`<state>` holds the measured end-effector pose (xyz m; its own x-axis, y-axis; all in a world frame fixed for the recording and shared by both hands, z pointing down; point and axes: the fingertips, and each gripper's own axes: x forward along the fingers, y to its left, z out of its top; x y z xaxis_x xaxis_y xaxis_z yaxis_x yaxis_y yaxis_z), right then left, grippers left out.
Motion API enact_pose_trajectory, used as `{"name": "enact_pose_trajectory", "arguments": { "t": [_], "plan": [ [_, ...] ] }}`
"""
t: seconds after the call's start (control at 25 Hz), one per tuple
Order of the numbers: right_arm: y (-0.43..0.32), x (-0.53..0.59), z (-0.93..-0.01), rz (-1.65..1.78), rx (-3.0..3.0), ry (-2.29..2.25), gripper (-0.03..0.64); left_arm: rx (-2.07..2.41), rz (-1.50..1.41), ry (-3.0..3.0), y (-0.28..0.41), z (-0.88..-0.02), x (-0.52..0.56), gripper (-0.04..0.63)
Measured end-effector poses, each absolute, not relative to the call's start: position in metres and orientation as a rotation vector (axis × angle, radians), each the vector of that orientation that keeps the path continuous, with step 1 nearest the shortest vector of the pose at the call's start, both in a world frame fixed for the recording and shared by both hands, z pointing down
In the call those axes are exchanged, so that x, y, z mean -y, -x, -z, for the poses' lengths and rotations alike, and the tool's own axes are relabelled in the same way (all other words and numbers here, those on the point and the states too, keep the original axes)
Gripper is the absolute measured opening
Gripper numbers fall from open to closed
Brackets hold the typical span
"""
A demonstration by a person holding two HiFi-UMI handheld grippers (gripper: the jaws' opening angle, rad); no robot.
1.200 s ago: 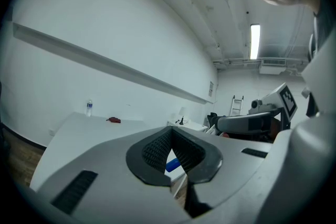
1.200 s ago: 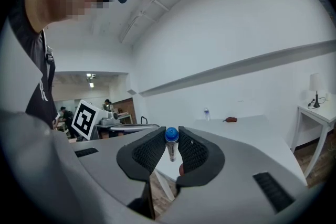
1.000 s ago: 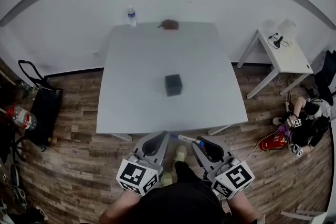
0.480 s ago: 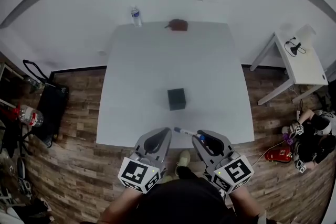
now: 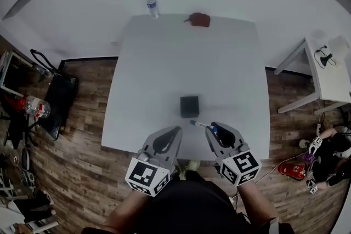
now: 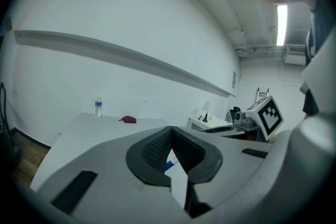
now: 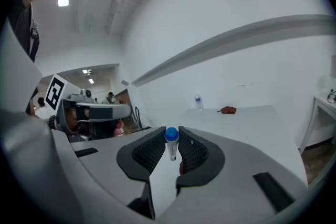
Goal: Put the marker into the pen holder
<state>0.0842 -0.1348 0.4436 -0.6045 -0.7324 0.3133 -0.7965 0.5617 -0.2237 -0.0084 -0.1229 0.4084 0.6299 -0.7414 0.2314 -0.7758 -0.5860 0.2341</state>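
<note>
Head view: right gripper [image 5: 212,130] sat low and right of centre, over the near edge of the white table [image 5: 181,57]. Its jaws were clamped on the marker [image 5: 201,125]. The marker stuck out toward the upper left, aimed roughly at the pen holder [image 5: 189,106]. It was held in the air just beside the holder and not touching it. My read is that it was gripped near one end so the free end could lead into the holder's opening.

Left gripper [image 5: 174,132] was lower left of centre, near the table edge. Its jaws were together at the tips with nothing between them. It looked parked out of the way and idle, as a one-gripper job would allow.

The pen holder was a small dark cube-shaped box, upright near the middle of the frame and well apart from anything else on the table. That left a clear approach from the near side.

Right gripper view: the marker had a bright blue cap end on top and a pale, whitish barrel below. It was slim, pinched between the ribbed black pads at the jaw tips, and looked straight and secure.

Left gripper view: a sliver of blue and white showed through the slit under the closed tips, probably the marker beyond.

The bottle [image 5: 153,7] and a small reddish thing [image 5: 200,20] sat at the far edge, top of the frame, and looked unrelated. The marker was not yet in the holder.
</note>
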Motion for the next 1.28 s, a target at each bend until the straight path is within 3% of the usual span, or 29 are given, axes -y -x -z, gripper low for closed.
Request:
{"name": "enact_pose_trajectory", "arguments": {
  "t": [0.88, 1.28],
  "plan": [
    [-0.026, 0.212, -0.627, -0.523, 2.147, -0.948, 0.078, 1.081, -0.210, -2.445, 0.036, -0.466, 0.212, 0.006],
    [-0.026, 0.226, -0.628, -0.514, 2.135, -0.997, 0.112, 1.045, -0.211, -2.449, 0.042, -0.469, 0.226, 0.006]
  ]
}}
